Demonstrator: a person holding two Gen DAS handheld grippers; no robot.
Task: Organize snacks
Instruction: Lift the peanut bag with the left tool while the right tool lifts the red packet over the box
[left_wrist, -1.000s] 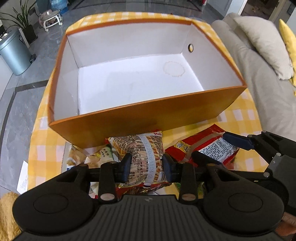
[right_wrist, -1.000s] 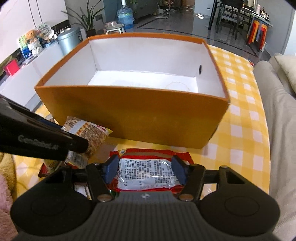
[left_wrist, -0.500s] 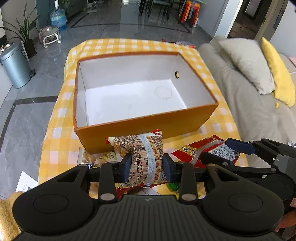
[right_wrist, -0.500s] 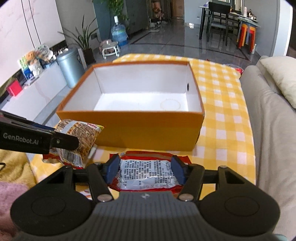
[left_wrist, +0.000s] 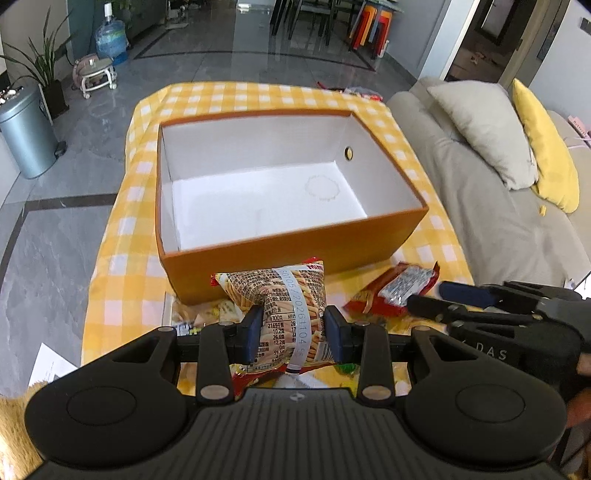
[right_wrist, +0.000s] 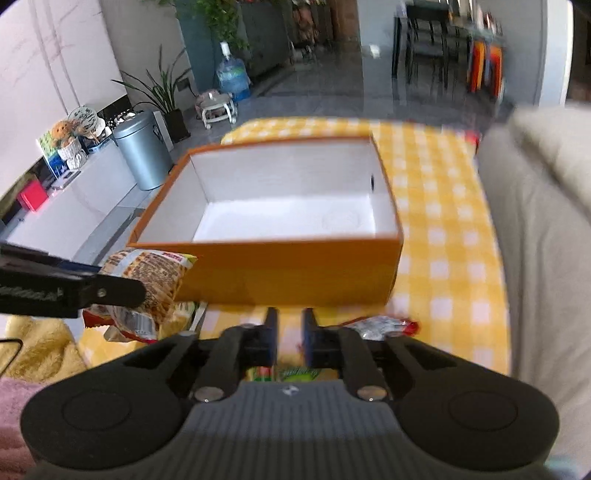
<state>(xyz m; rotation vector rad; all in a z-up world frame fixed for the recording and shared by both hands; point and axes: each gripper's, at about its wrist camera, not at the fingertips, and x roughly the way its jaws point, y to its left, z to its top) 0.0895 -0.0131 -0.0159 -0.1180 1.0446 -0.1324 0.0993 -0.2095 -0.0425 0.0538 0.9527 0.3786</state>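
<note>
Orange box (left_wrist: 295, 254) sits open ahead on the counter (left_wrist: 122, 236). Your left gripper (left_wrist: 291, 332) pinches the fries packet (left_wrist: 284, 295) just short of the near wall, so lift clear over it, then release. Your right gripper (right_wrist: 289, 338), narrow and empty, has dropped the red packet (left_wrist: 395, 288) it held half a second ago.

Box (left_wrist: 288, 254) on the table (left_wrist: 436, 254); fries packet (left_wrist: 288, 295) before it; wrapped snack (left_wrist: 399, 288) to the right
</note>
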